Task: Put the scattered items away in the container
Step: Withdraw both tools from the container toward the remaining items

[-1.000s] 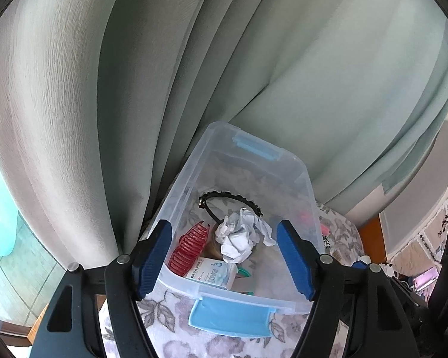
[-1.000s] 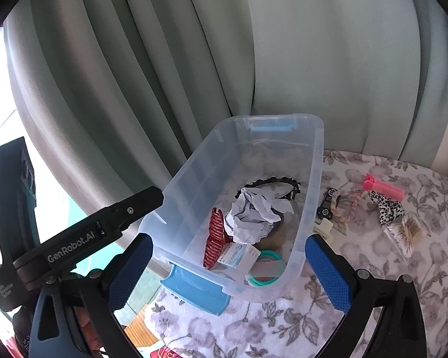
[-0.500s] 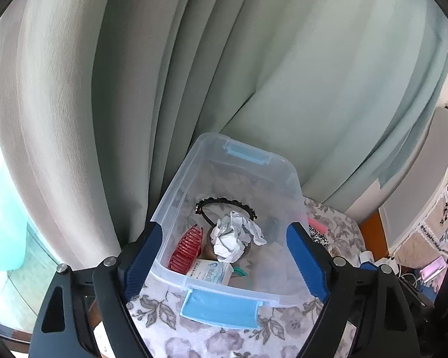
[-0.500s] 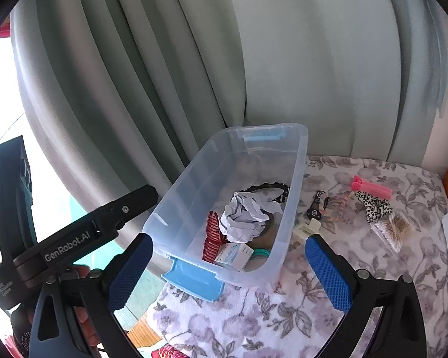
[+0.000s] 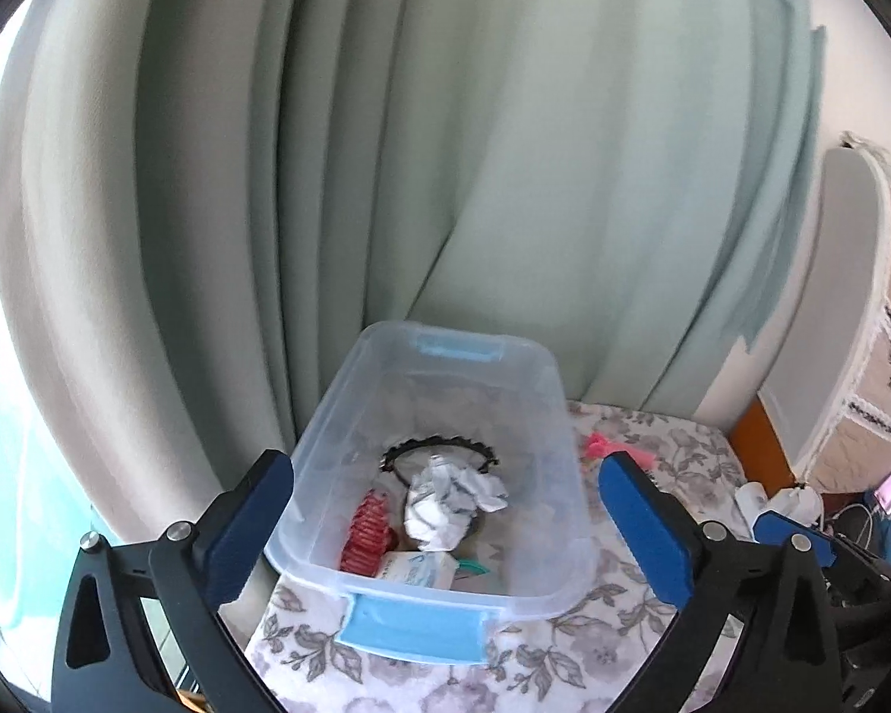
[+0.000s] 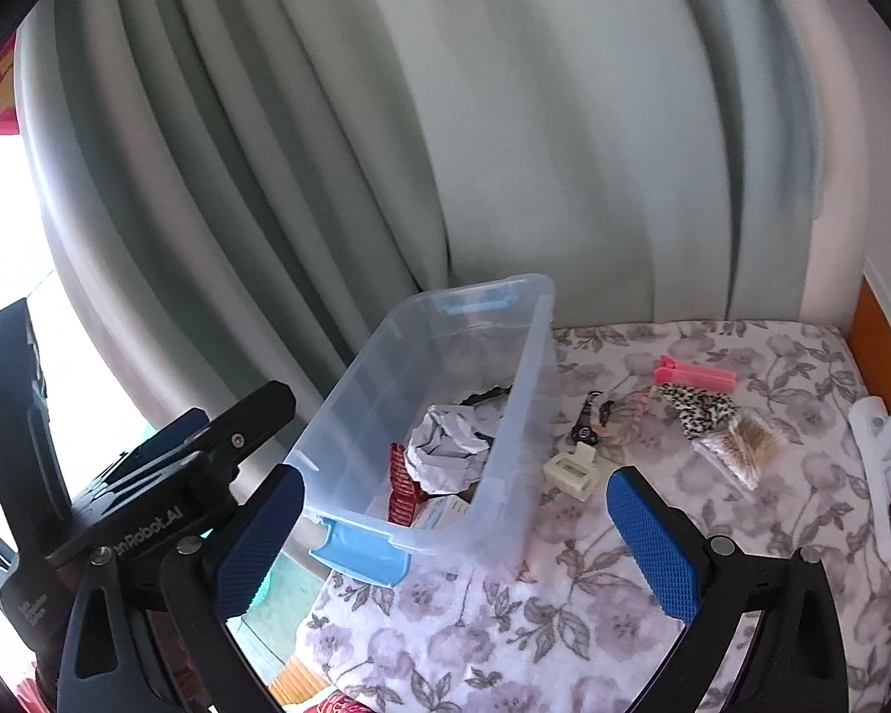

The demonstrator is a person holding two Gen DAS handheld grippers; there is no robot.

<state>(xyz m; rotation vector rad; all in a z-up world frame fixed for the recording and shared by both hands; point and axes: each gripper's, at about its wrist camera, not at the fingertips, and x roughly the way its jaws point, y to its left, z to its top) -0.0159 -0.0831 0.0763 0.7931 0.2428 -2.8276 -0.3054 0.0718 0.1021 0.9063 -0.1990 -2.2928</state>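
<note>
moved: both tools backed off, up from clear plastic bin [image 5: 445, 535]
left tool [image 5: 445, 526]: opening wide, empty
right tool [image 6: 454, 526]: wide, empty; bin ahead-left

The left gripper [image 5: 445, 529] was drawn back and raised from the clear container [image 5: 350, 416], and its jaws were opening wider, with nothing pressed between them. The right gripper [image 6: 454, 535] was also pulled back, so more of the flowered bench [image 6: 623, 624] was seen.

Each claw [image 5: 445, 520] has black arms, silver screws, textured blue pads [image 6: 653, 546]; white GenRobot.AI lettering.
</note>
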